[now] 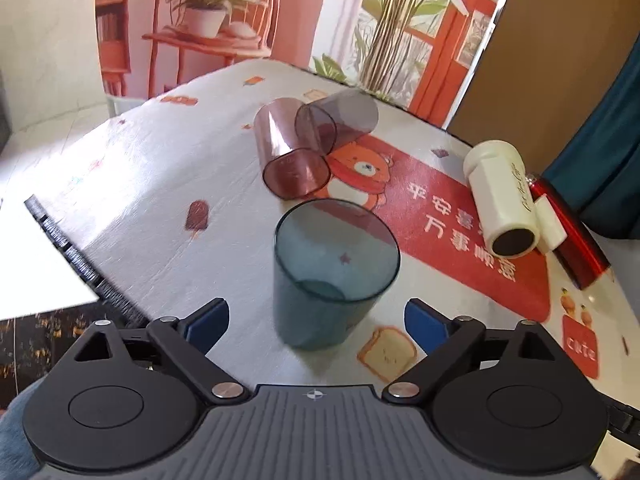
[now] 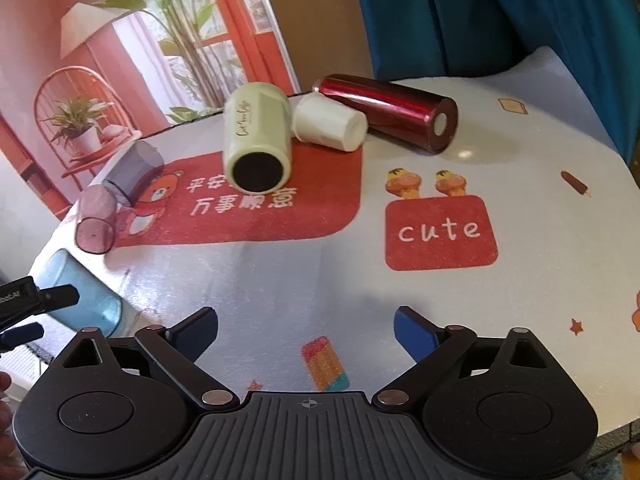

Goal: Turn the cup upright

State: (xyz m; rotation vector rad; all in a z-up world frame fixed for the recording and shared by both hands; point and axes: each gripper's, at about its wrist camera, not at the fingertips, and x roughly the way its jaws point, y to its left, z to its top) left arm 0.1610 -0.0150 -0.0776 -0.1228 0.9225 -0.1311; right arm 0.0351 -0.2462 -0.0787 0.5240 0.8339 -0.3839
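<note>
A clear blue cup [image 1: 328, 276] stands upright on the table, mouth up, just in front of my left gripper [image 1: 316, 320]. The gripper is open, its blue pads on either side of the cup and apart from it. The right wrist view shows the blue cup [image 2: 80, 292] at far left, leaning, beside the left gripper's black fingers [image 2: 52, 298]. A pink cup [image 1: 290, 152] and a grey cup [image 1: 340, 120] lie on their sides beyond. My right gripper [image 2: 306, 332] is open and empty over the tablecloth.
A cream flask [image 2: 256, 144], a white lid cup [image 2: 330, 122] and a red metal flask [image 2: 392, 114] lie on their sides on the patterned tablecloth [image 2: 280, 280]. The table edge [image 1: 80, 260] runs along the left. A blue curtain [image 2: 500, 12] hangs behind.
</note>
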